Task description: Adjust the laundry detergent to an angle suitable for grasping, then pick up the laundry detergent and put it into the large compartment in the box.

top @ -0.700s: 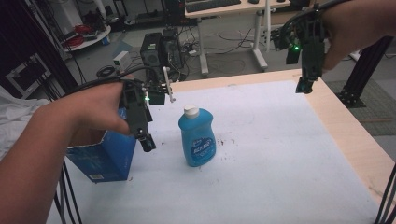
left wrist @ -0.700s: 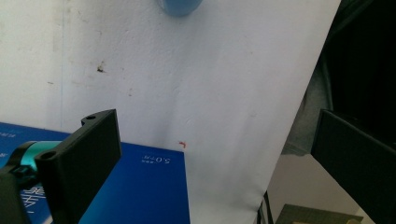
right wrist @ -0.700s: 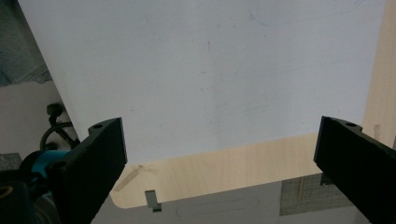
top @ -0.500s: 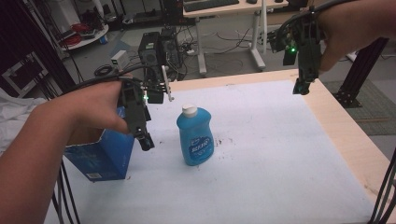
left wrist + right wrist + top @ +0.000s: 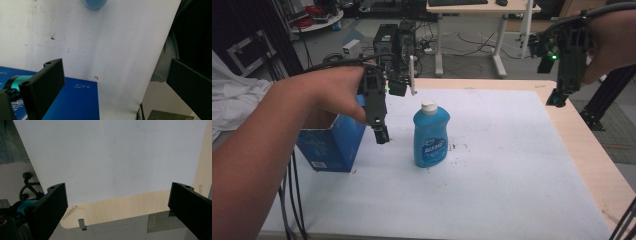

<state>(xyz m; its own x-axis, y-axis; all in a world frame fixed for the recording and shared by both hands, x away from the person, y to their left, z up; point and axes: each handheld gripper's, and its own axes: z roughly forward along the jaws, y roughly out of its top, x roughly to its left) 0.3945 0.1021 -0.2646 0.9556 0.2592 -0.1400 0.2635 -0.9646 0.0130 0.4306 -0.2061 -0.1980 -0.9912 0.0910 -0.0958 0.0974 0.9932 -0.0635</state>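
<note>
High view: blue bottle w/ white cap stands upright near the middle of the white sheet covering the table. Label faces the camera; text too small to read. A few dark specks on the sheet just right of its base.

Blue box sits at the left edge of the sheet, to the left of the bottle, apart from it; top looks open. The person's left forearm and hand cross over it.

Left gripper hangs tips-down in the air between box and bottle, nearer the box, touching neither as far as I can tell. Left gripper view: jaws wide apart, nothing between them; blue box below at lower left, white sheet ahead, rounded blue bottle base at the top edge.

Right gripper held up over the far right corner of the table, well apart from the bottle, green light lit on its body. Right gripper view: jaws spread wide, empty; looks down on the white sheet and the bare wood table edge w/ rounded corner.

Beyond the table: floor w/ cables, desk legs, dark equipment at the far edge.
</note>
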